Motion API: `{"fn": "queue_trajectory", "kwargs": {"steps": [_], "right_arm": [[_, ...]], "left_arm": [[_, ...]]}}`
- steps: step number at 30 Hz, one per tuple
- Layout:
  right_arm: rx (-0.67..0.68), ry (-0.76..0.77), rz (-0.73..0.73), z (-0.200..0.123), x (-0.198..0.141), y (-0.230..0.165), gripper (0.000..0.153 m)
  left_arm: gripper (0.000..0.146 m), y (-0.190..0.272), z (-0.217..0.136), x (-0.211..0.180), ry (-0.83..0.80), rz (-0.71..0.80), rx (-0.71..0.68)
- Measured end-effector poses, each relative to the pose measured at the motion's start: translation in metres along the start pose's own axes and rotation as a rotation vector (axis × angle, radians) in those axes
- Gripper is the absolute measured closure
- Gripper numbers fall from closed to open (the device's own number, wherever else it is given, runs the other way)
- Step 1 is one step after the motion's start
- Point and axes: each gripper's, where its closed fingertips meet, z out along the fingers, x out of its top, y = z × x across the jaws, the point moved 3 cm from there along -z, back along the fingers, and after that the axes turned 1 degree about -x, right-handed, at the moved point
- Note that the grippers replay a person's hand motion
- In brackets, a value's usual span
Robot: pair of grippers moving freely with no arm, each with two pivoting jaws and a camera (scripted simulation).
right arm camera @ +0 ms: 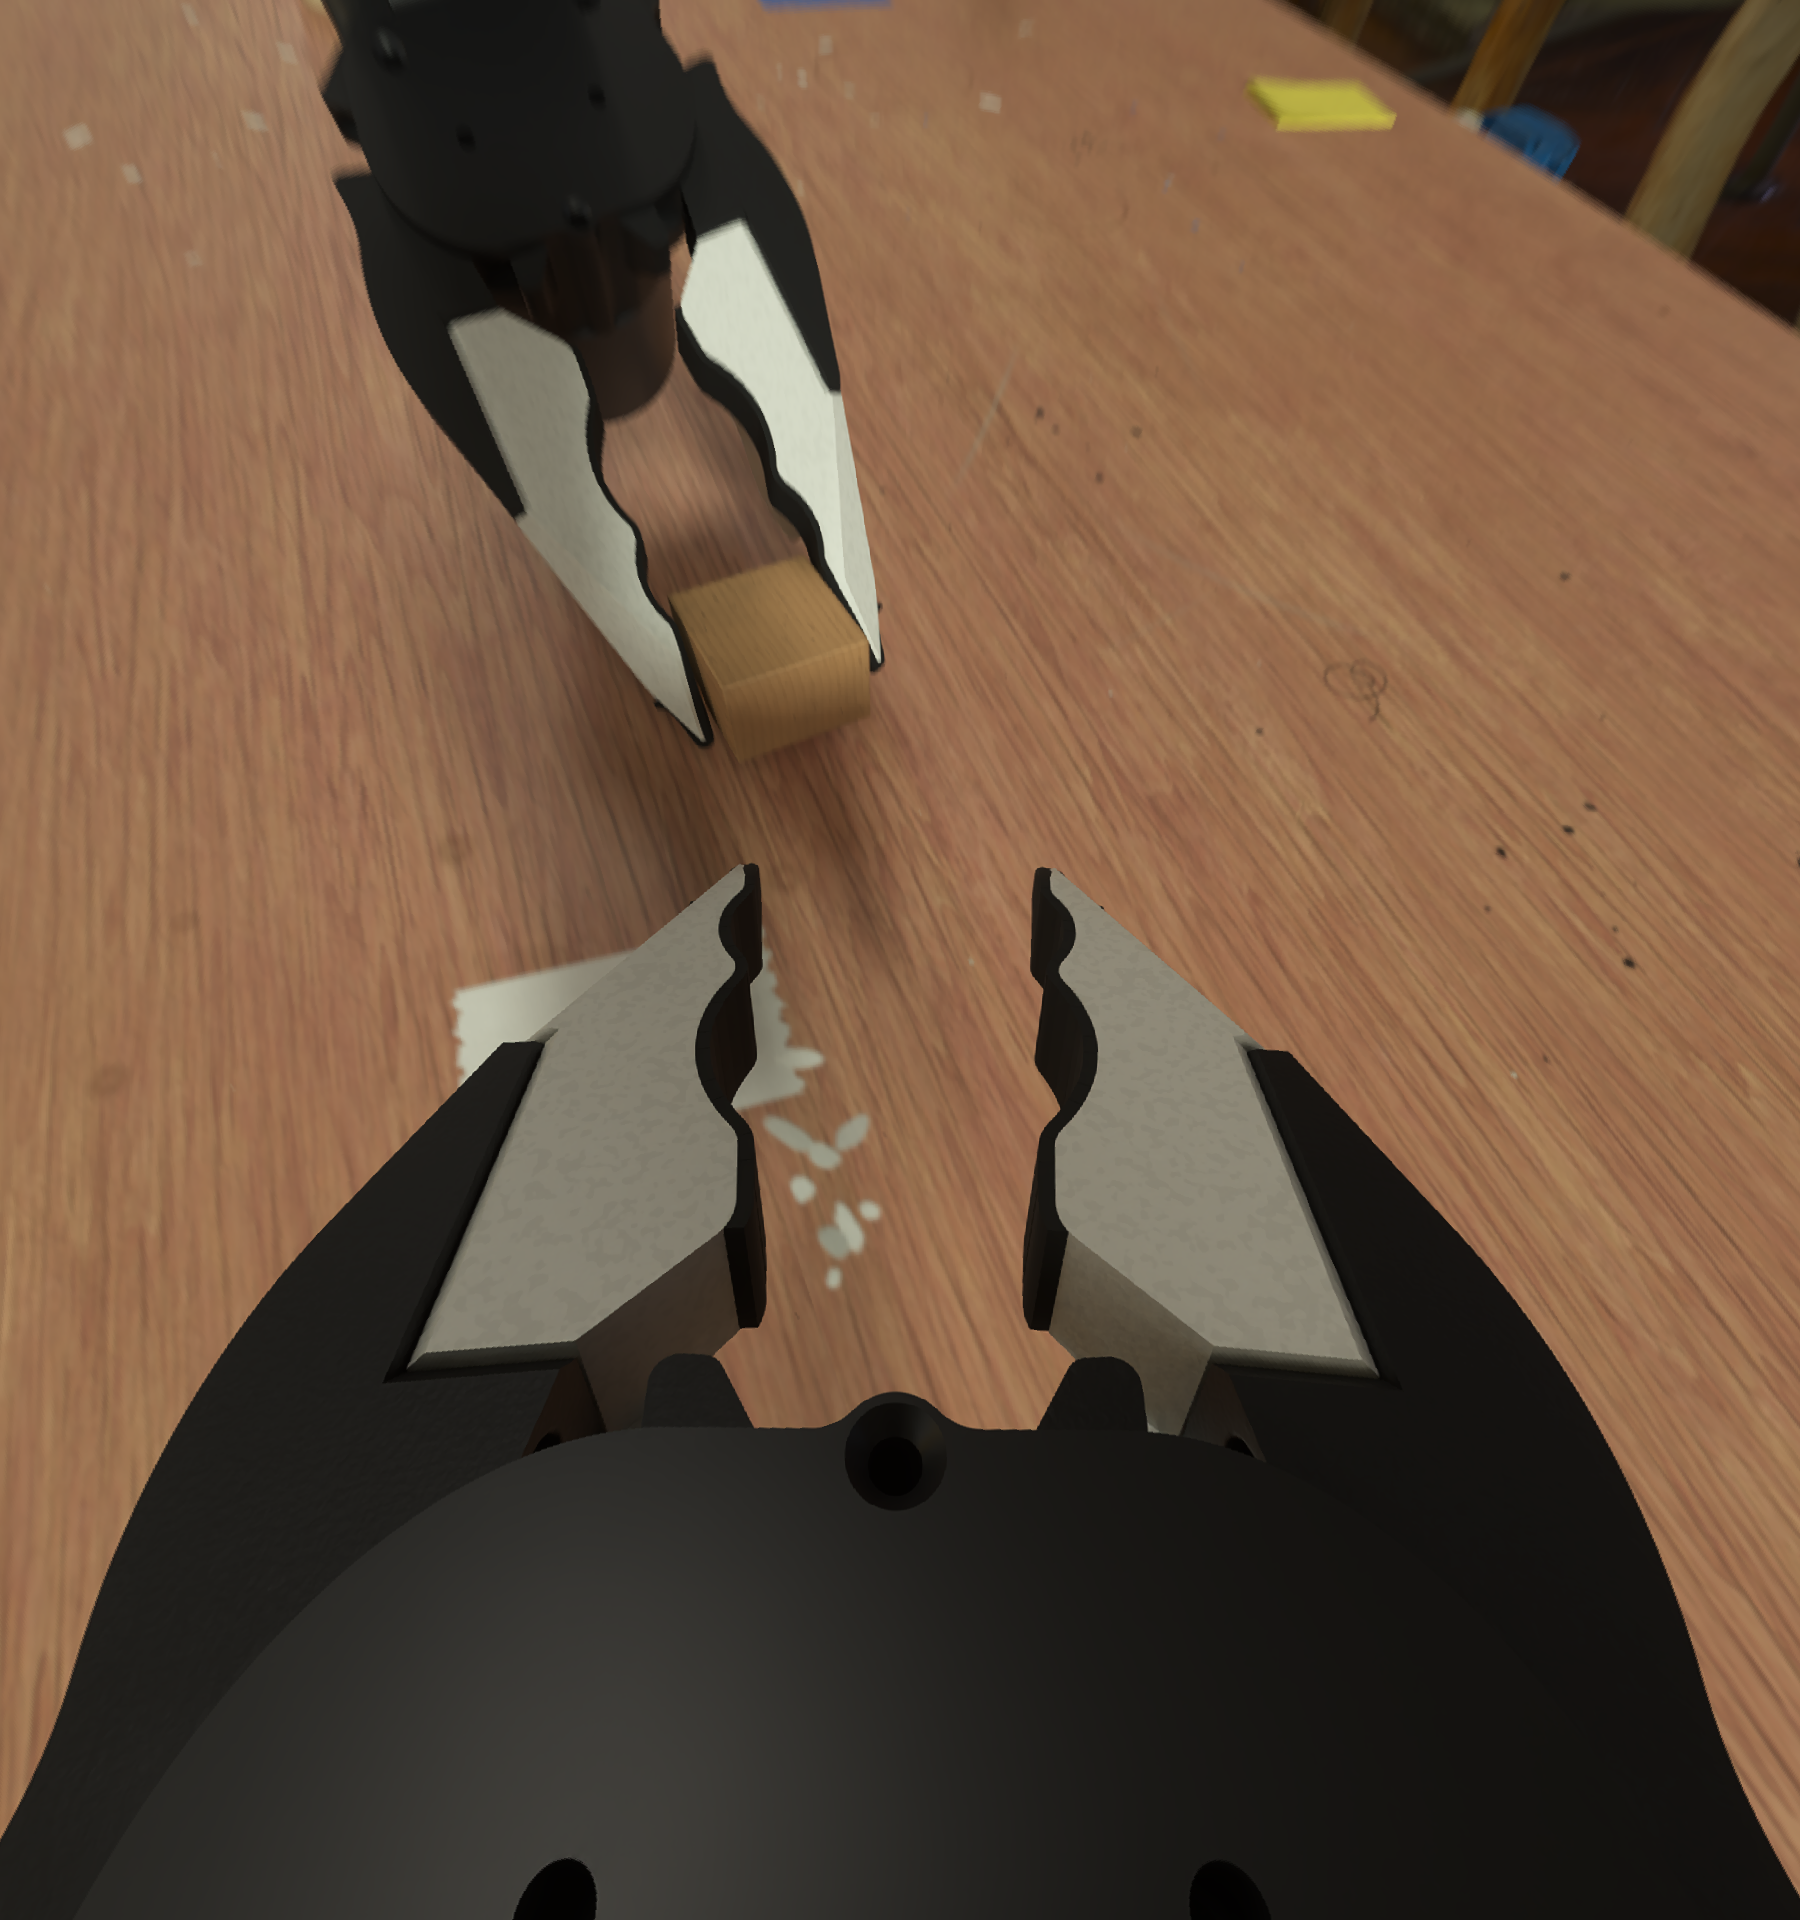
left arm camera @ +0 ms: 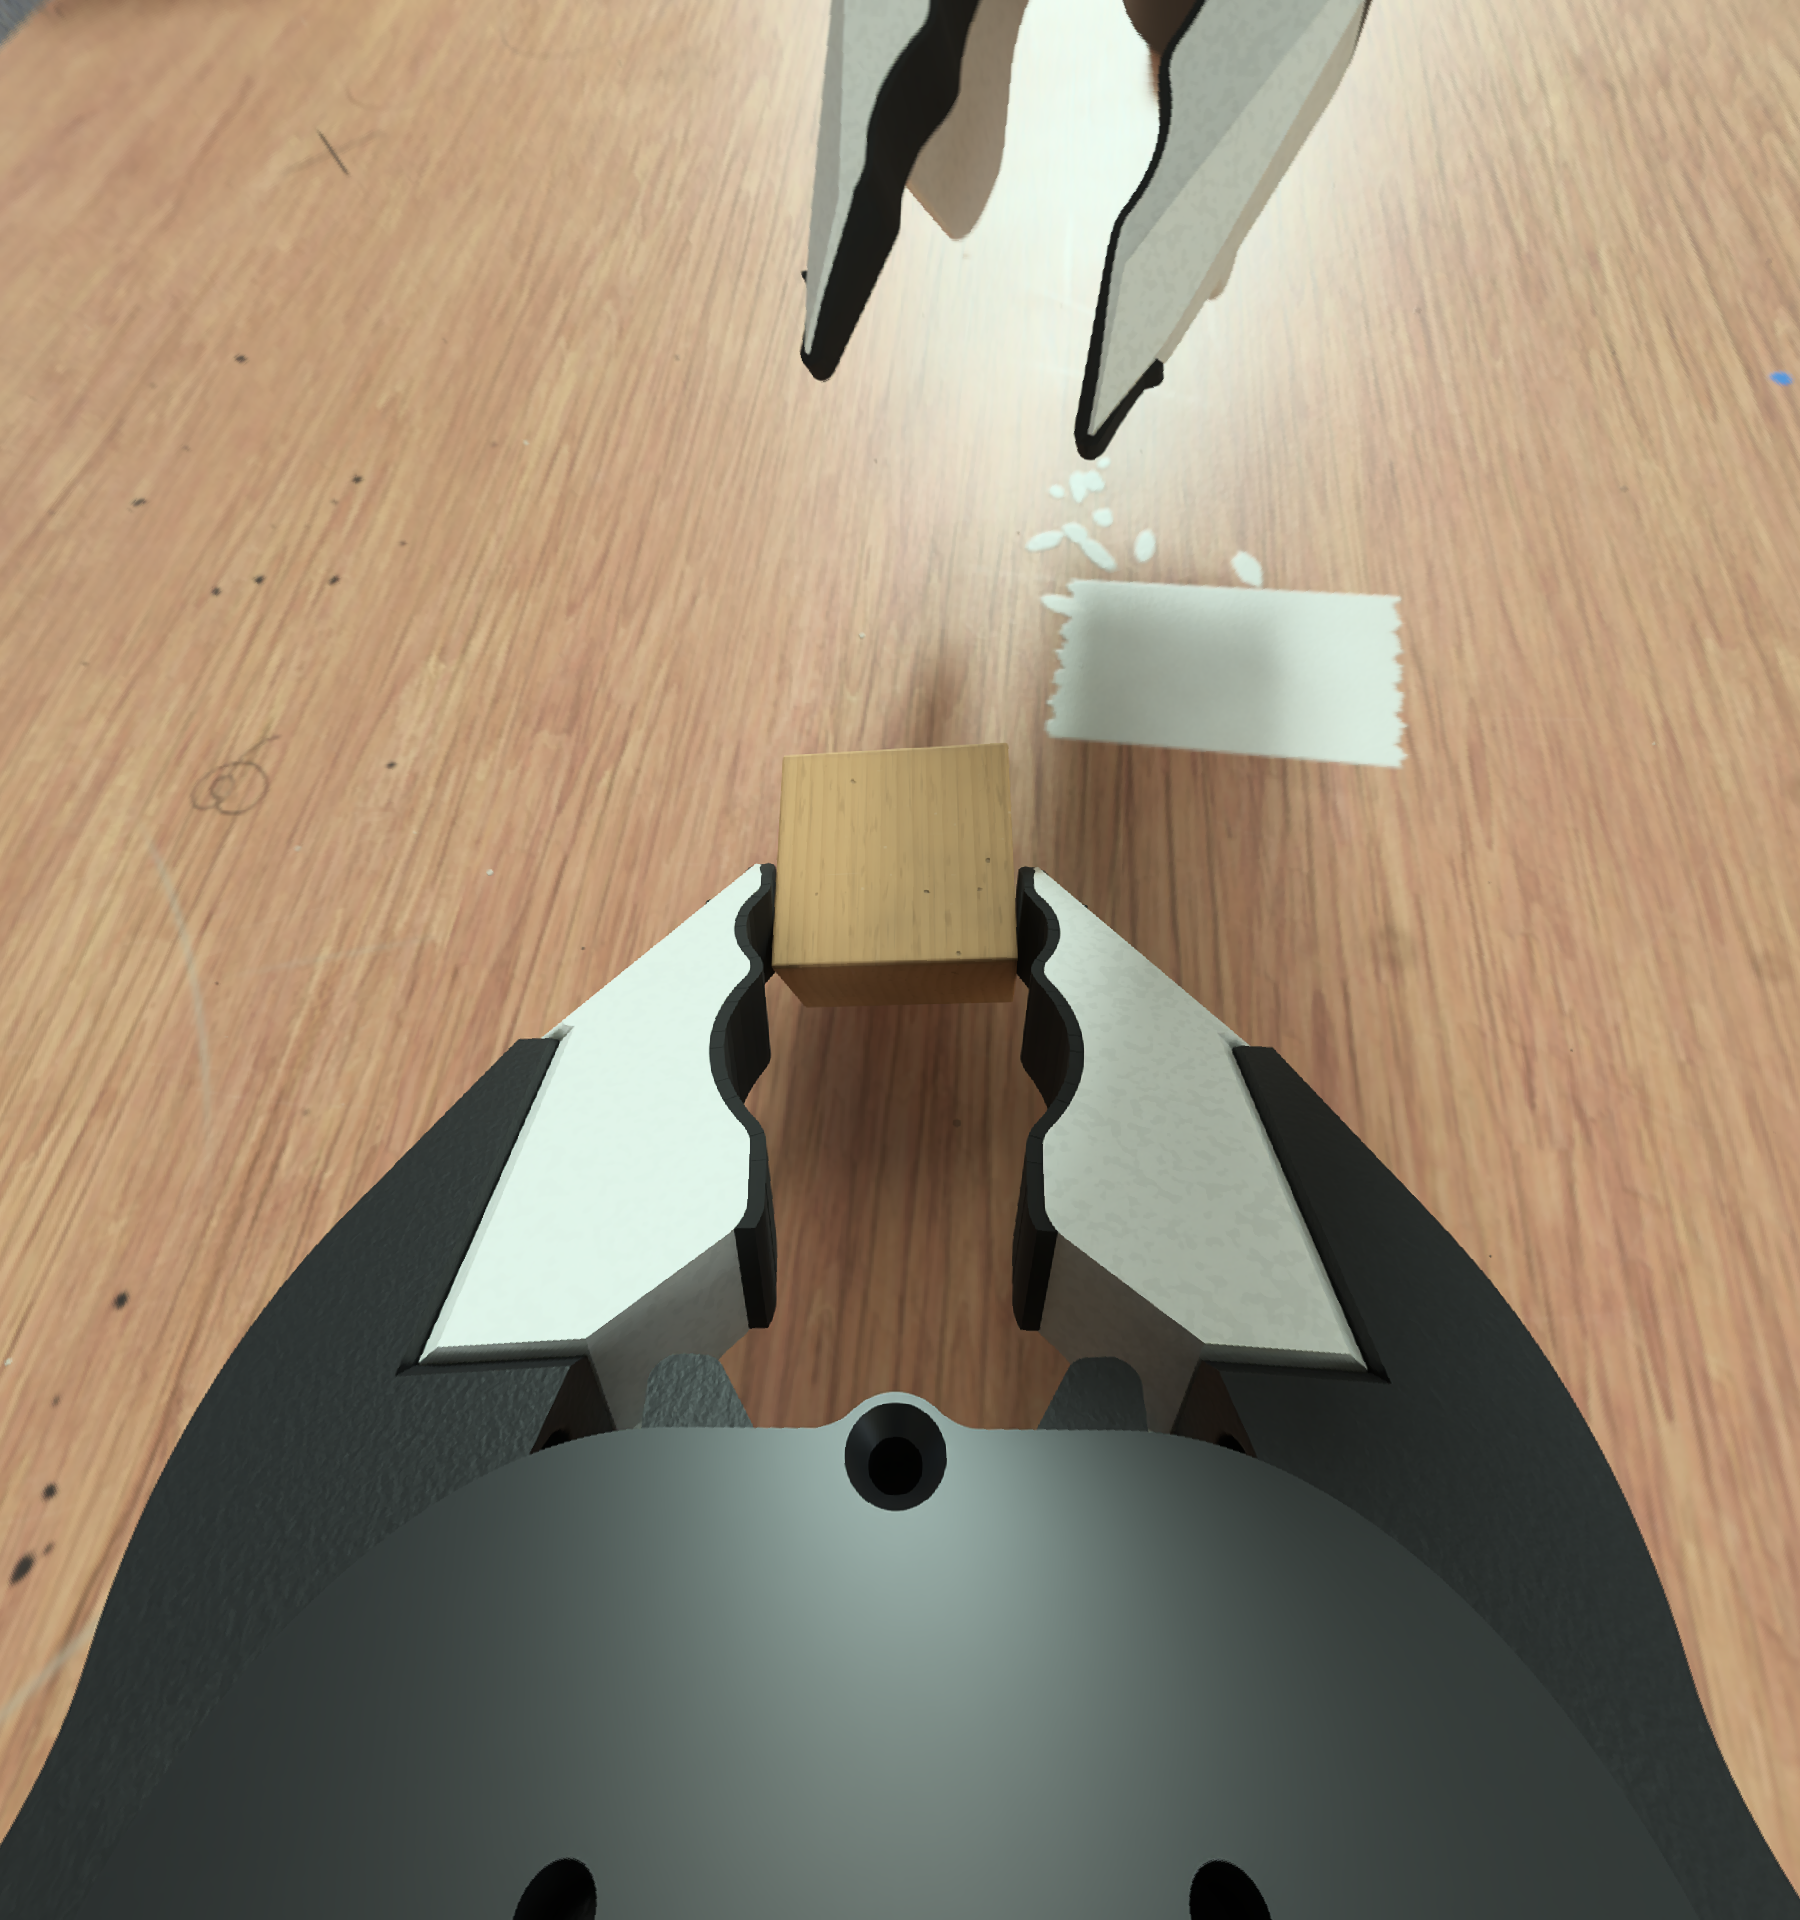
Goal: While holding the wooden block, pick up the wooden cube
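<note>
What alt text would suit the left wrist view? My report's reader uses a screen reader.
The left claw grips a tan wooden cube between its fingertips on a brown wooden table. Beyond hovers the open right claw; a white tape strip lies to the right.

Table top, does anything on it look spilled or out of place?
Yes. Small white flecks lie scattered on the table beside a torn strip of white tape, near the wooden cube in the left claw. Nothing else stands out.

The wooden desk (left arm camera: 356, 727) carries a wooden cube (left arm camera: 894, 868) mid-surface, a torn white tape strip (left arm camera: 1228, 675) with white crumbs (left arm camera: 1083, 520) beside it, and a yellow pad (right arm camera: 1320, 102) near the far edge.
</note>
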Motion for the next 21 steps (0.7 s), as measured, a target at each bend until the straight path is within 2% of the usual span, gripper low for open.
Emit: {"fn": "queue_trajectory", "kwargs": {"steps": [6, 10, 16, 21], "right_arm": [[0.036, 0.109, 0.027, 0.003, 0.016, -0.017, 0.105], [0.064, 0.080, 0.033, 0.007, 0.015, -0.029, 0.106], [0.072, 0.051, 0.054, 0.011, 0.013, -0.043, 0.107], [0.020, 0.081, 0.092, -0.006, 0.024, -0.043, 0.106]], "left_arm": [[0.100, -0.001, -0.013, 0.012, 0.088, 0.005, 0.037], [0.100, -0.001, -0.024, 0.022, 0.175, 0.003, 0.053], [0.100, -0.001, -0.026, 0.021, 0.184, 0.026, 0.078], [0.100, -0.001, -0.028, 0.019, 0.181, 0.031, 0.088]]}}
